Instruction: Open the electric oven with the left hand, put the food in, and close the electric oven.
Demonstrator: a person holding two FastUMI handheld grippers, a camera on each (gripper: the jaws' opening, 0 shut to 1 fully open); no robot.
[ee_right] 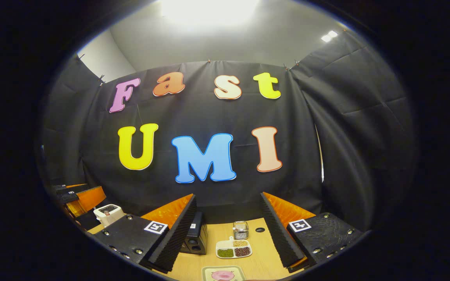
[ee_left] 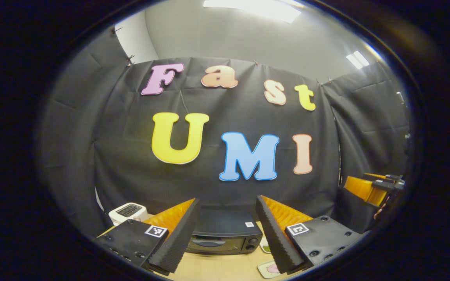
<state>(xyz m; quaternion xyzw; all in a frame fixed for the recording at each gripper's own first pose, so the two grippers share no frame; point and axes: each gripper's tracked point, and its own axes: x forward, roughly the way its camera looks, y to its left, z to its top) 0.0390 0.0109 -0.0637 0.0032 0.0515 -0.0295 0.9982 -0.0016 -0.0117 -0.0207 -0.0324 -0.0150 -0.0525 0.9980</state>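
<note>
Left gripper view: wooden worktop [ee_left: 217, 269] carries the black electric oven [ee_left: 225, 236], door shut, seen between the wide, empty left tongs [ee_left: 225, 234]. Right tongs [ee_right: 229, 234], also wide and empty, frame a divided dish [ee_right: 233, 248]; pink food on a tray [ee_right: 223, 274] lies nearest.

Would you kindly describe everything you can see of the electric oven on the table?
The electric oven is a small black box with a dark glass door, a handle across the door's top and two round knobs on the right of its front. The door looks shut. It stands upright on the wooden table, framed between the left gripper and its open fingers, untouched. A small white label sits on its top.
</note>
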